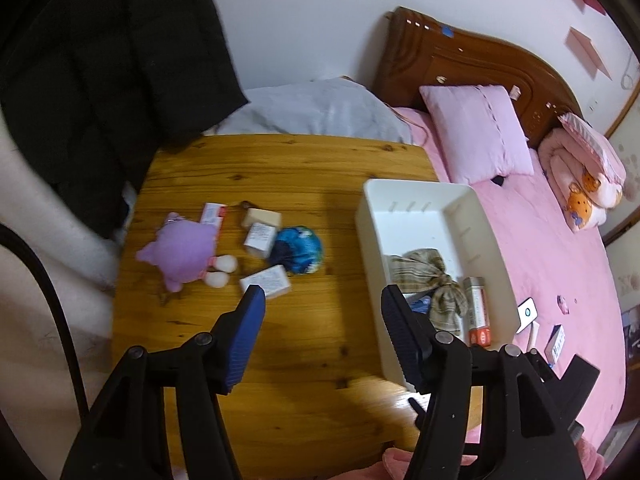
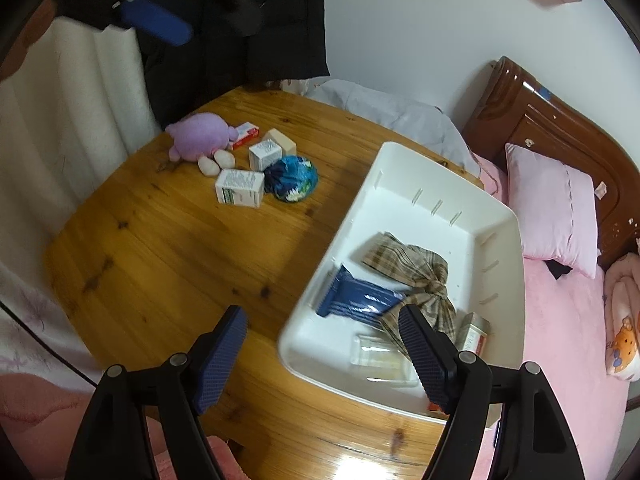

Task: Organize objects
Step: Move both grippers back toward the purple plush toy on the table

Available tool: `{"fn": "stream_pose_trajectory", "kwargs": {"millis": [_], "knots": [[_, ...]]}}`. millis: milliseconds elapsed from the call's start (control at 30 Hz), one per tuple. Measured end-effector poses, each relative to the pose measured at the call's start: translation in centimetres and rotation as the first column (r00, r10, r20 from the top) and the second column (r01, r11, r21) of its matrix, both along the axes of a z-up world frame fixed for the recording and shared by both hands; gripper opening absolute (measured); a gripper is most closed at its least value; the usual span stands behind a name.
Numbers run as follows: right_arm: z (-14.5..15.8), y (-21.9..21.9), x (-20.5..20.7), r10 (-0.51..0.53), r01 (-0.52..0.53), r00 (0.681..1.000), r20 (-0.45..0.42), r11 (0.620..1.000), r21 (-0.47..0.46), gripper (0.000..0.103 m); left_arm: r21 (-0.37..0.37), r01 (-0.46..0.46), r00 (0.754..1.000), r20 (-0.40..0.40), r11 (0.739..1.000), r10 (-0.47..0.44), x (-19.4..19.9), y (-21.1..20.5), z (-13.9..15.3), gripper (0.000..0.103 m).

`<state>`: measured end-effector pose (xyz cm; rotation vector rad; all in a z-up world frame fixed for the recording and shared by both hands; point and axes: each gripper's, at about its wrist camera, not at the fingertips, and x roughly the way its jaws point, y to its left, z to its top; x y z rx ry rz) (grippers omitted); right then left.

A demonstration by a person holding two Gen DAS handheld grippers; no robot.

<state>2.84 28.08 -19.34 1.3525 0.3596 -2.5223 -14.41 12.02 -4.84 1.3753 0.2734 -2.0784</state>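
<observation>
A white tray (image 1: 496, 240) (image 2: 400, 160) on the wooden table (image 1: 288, 168) (image 2: 160, 232) holds a plaid cloth (image 1: 424, 272) (image 2: 420, 272), a blue packet (image 2: 360, 296), a clear box (image 2: 380, 356) and a red-ended tube box (image 1: 476, 312) (image 2: 474, 332). Left of it lie a purple plush (image 1: 180, 252) (image 2: 200, 136), a blue bundle (image 1: 298, 250) (image 2: 292, 178), two white boxes (image 1: 268, 280) (image 2: 240, 188), a beige block (image 1: 264, 216) and a red-white box (image 1: 212, 212). My left gripper (image 1: 323, 294) hangs open above bare table beside the tray. My right gripper (image 2: 322, 314) is open over the tray's near corner, holding nothing.
A bed with a pink sheet (image 1: 552, 248) (image 2: 560, 320) borders the table's right side, carrying a pink pillow (image 1: 480, 132) (image 2: 552, 208), a folded quilt (image 1: 584, 168) and a phone (image 1: 526, 314). A dark coat (image 1: 112, 52) (image 2: 240, 32) hangs behind the table's far left.
</observation>
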Motion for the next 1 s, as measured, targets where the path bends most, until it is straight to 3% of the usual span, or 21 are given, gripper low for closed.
{"fn": "stream_pose_trajectory", "kwargs": {"millis": [500, 567, 767, 1000], "knots": [[2.4, -5.7, -2.6, -0.148, 0.149, 0.989, 0.017, 0.980, -0.134, 0.079, -0.045, -0.082, 0.997, 0.001, 0.996, 0.082, 6.6, -7.3, 5.6, 0.065], [2.7, -6.5, -3.3, -0.173, 0.175, 0.985, 0.024, 0.972, -0.154, 0.079, -0.047, -0.086, 0.996, 0.000, 0.995, 0.086, 7.1, -8.3, 6.2, 0.071], [3.3, -8.2, -5.1, -0.246, 0.251, 0.968, 0.052, 0.950, -0.187, 0.079, -0.030, -0.114, 0.993, 0.008, 0.993, 0.114, 8.4, -11.9, 7.4, 0.072], [4.4, -9.5, -7.3, -0.309, 0.309, 0.950, 0.035, 0.926, -0.217, 0.079, 0.041, -0.179, 0.984, 0.029, 0.983, 0.178, 9.2, -16.7, 7.4, 0.073]]}}
